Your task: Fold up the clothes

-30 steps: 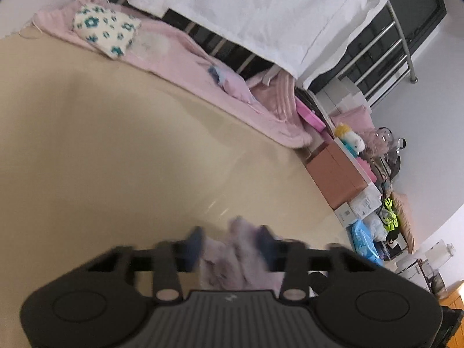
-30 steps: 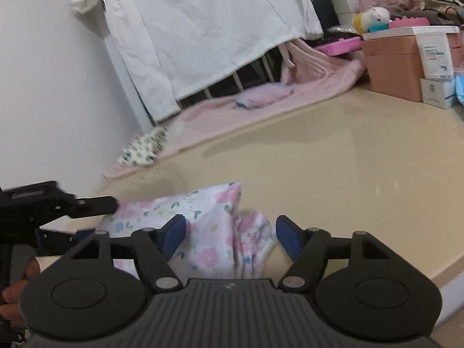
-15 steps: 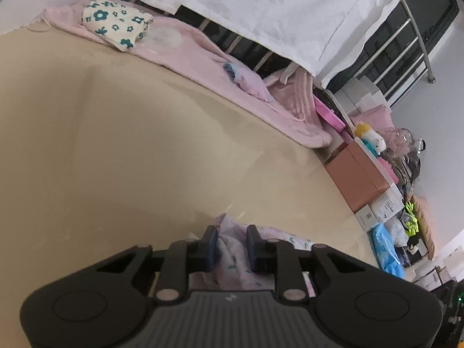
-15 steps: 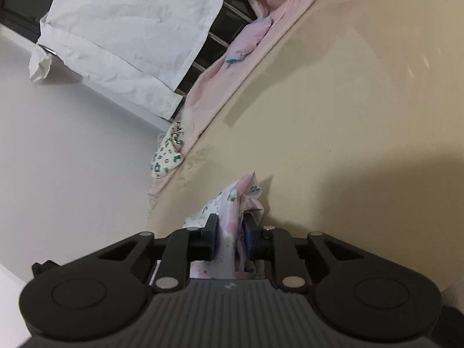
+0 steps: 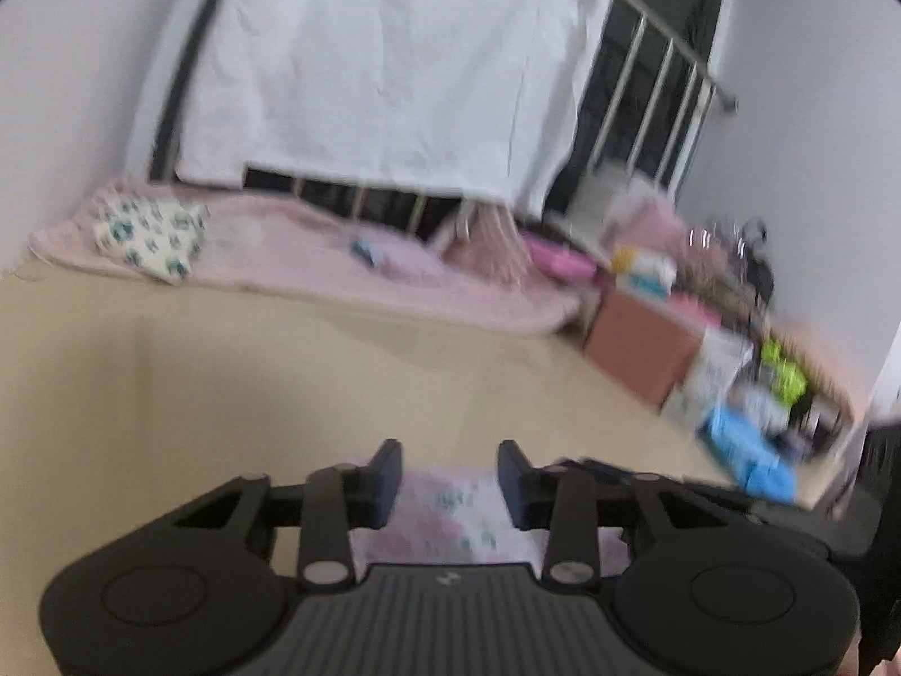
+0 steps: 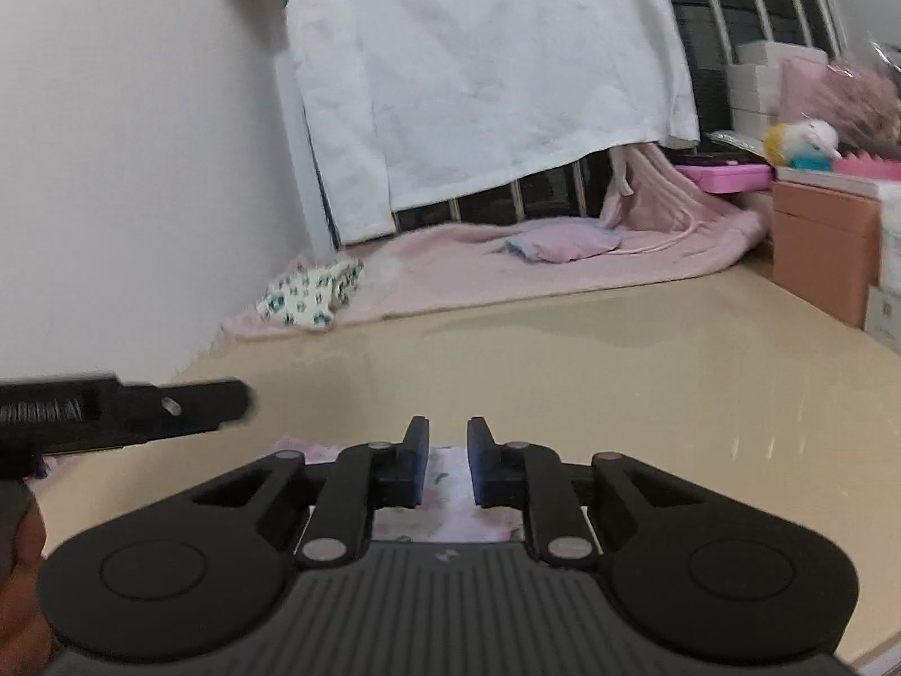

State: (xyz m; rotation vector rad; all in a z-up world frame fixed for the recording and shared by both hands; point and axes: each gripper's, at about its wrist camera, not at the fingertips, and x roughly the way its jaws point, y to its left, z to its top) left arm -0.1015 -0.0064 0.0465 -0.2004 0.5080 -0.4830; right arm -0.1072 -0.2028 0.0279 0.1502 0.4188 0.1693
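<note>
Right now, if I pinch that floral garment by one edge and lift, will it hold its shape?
Probably not. The floral garment is thin, soft cloth lying flat on the beige table, so it should droop and unfold. It looks light, and may slide on that glossy surface if pushed.

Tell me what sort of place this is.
Probably a lived-in bedroom or spare room: a white sheet draped over a metal rail, a pink blanket along the wall, and stacked boxes with a plush toy.

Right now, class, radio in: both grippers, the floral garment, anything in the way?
Left gripper open, right gripper open, nothing held. Floral garment flat on beige table beneath both. Pink blanket far off; path clear.
</note>
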